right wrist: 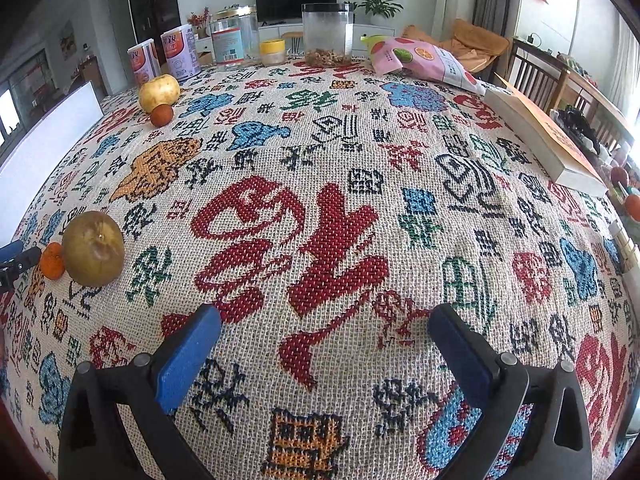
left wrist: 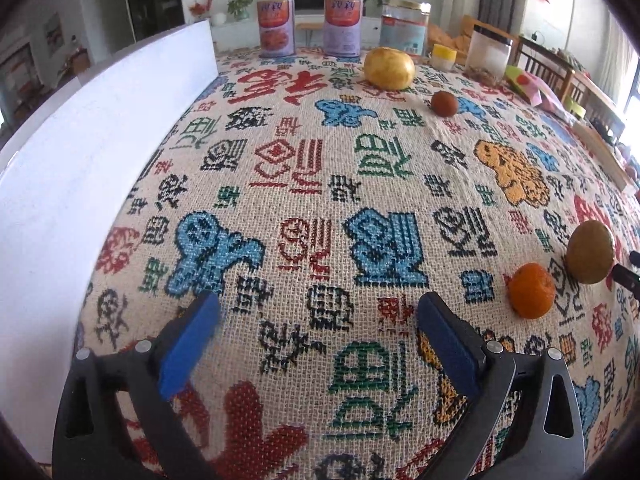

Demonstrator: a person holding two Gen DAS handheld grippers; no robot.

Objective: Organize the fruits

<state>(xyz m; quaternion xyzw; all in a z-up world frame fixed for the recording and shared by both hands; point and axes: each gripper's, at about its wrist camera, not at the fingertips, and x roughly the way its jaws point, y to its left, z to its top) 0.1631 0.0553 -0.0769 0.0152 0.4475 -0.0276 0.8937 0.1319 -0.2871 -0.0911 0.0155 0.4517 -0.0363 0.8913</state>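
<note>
Several fruits lie on the patterned tablecloth. In the left wrist view a yellow apple [left wrist: 389, 68] and a small dark red fruit [left wrist: 444, 103] sit far ahead, an orange tangerine [left wrist: 531, 296] and a brown pear [left wrist: 591, 251] lie at the right. My left gripper [left wrist: 318, 326] is open and empty over bare cloth. In the right wrist view the brown pear [right wrist: 93, 249] and tangerine [right wrist: 53, 261] lie at the left, the yellow apple [right wrist: 159, 93] and dark red fruit [right wrist: 161, 115] at the far left. My right gripper [right wrist: 324, 334] is open and empty.
A white board [left wrist: 80, 152] stands along the table's left side. Two cans [left wrist: 276, 26], jars [left wrist: 404, 26] and a small yellow-lidded pot [left wrist: 443, 56] line the far edge. A snack bag [right wrist: 420, 60] and a book [right wrist: 548, 136] lie at the right.
</note>
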